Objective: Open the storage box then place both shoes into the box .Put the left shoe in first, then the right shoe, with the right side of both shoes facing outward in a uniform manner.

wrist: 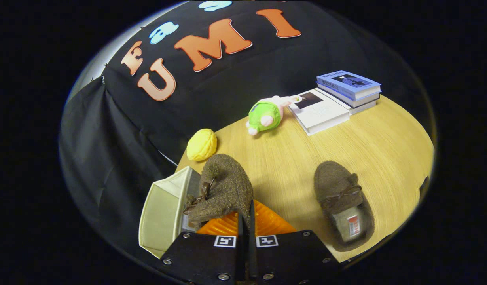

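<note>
We are holding one shoe (223, 190) in the gripper (246, 221), its fingers pinched nearly together on the shoe's heel edge, so the long axis is running straight ahead from the fingers, toe pointing away. The box (164, 209) is sitting open just left of the shoe, touching or nearly so. We judge the coming move to be a short carry leftward into it. The other shoe (344, 206) is lying right of the held shoe, on the surface (385, 150).

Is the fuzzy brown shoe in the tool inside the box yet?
Not yet. The tool is shut on the fuzzy brown shoe, holding it beside the open cream storage box.
</note>
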